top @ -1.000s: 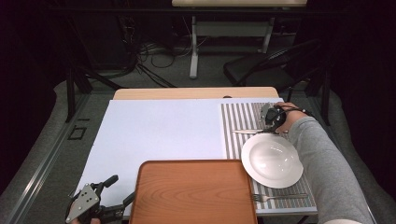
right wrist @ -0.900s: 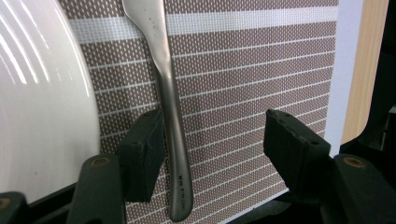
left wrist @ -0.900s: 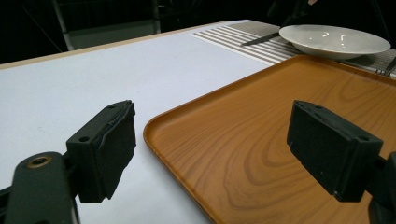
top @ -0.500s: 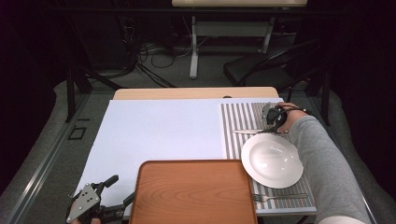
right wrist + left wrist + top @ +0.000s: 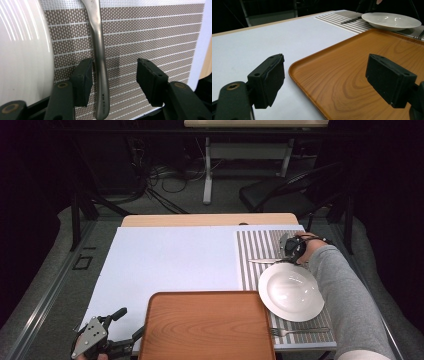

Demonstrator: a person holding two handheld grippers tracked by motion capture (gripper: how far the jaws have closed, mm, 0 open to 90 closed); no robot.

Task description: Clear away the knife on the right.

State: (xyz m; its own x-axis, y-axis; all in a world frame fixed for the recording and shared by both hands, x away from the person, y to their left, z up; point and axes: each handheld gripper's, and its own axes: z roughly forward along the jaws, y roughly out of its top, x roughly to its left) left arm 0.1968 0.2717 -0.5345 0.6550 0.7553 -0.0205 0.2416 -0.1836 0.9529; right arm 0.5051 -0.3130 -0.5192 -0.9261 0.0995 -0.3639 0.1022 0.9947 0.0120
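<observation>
Right gripper (image 5: 113,83) is lowered over the slim stainless-steel knife (image 5: 100,62) lying on the brown-and-white striped woven placemat (image 5: 155,32), just beside the round white ceramic plate (image 5: 22,50). Its fingers have just been closing and stand half-wide, handle between them: one pad just beside the handle, the other apart from it. Left gripper (image 5: 325,82) hovers at the near corner of the orange wooden tray (image 5: 362,65) on the white surface (image 5: 249,42), fingers wide, holding nothing.
</observation>
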